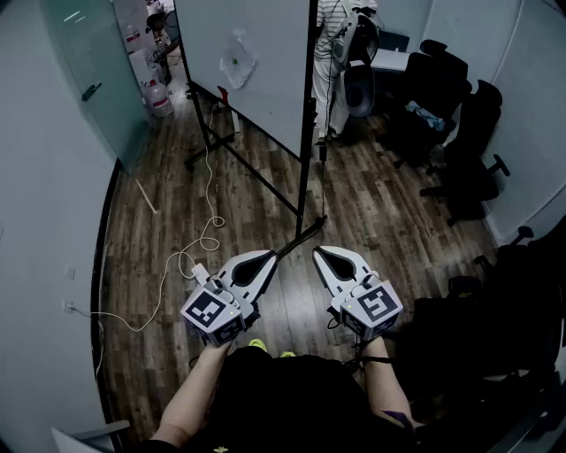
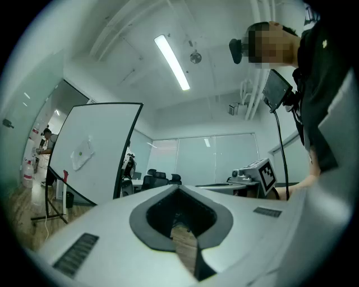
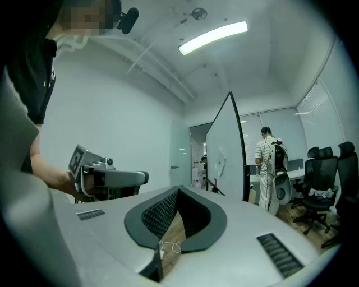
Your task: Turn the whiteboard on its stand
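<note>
The whiteboard stands on a black wheeled stand at the far middle of the room, edge-on towards me, with a paper stuck to its face. Both grippers are held low in front of me, well short of the stand's near foot. My left gripper is shut with nothing in it, and my right gripper is shut and empty too. The left gripper view has the whiteboard at the left beyond the left gripper. In the right gripper view the whiteboard rises edge-on behind the right gripper.
A white cable and a plug strip lie on the wood floor at the left. Black office chairs crowd the right side. A person in a striped shirt stands behind the board. Water bottles sit by the glass wall.
</note>
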The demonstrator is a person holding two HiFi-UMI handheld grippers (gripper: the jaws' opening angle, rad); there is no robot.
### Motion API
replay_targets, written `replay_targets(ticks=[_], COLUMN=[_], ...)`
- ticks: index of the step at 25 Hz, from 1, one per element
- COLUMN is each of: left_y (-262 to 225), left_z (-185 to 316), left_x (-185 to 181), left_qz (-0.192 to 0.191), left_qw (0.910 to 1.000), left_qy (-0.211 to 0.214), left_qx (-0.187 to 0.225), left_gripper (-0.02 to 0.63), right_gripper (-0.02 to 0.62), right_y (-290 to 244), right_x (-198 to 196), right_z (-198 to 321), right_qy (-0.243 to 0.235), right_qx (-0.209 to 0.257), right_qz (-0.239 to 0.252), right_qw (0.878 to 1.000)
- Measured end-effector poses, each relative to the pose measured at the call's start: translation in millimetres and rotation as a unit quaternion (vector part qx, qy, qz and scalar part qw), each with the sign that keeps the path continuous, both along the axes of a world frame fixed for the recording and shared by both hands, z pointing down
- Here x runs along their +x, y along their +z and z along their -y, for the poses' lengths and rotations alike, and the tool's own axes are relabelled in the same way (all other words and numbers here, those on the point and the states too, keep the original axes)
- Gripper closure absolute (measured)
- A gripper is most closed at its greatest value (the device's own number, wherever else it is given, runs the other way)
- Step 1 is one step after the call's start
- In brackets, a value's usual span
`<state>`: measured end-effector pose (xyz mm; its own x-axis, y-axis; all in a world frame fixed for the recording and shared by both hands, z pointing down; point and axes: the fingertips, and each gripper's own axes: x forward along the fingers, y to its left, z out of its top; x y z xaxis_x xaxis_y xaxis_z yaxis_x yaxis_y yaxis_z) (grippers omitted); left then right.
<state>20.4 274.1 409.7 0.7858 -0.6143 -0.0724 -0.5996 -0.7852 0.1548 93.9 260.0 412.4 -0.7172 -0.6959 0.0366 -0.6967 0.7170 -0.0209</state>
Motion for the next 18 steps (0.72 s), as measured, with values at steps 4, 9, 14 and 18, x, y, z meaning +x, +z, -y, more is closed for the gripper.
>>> replay_targets(ticks=[4,9,14,18], left_y=[-1,-3,-5,-7], left_z=[2,4,6,8], left_x=[4,11,16,17], left_qz=[0.002,0.003,0.006,0.008], left_qw=[1.0,1.0,0.9999,0.9999], left_qy=[0.001,0.001,-0.002,-0.007], left_qx=[0.006,0.006,0.01,0.012], left_gripper=[0.604,0.604,0.603,0.604], right_gripper=[0.6,0.6,0.6,0.6], right_y=[2,3,6,3], right_x=[1,5,5,5], right_z=[3,5,7,9], right_qy=[-0.001,-0.006,-0.004,-0.006], right_qx=[-0.001,-0.006,-0.012,-0.008], right_qz=[-0.001,0.007,0.003,0.005], right_qw=[1.0,1.0,1.0,1.0])
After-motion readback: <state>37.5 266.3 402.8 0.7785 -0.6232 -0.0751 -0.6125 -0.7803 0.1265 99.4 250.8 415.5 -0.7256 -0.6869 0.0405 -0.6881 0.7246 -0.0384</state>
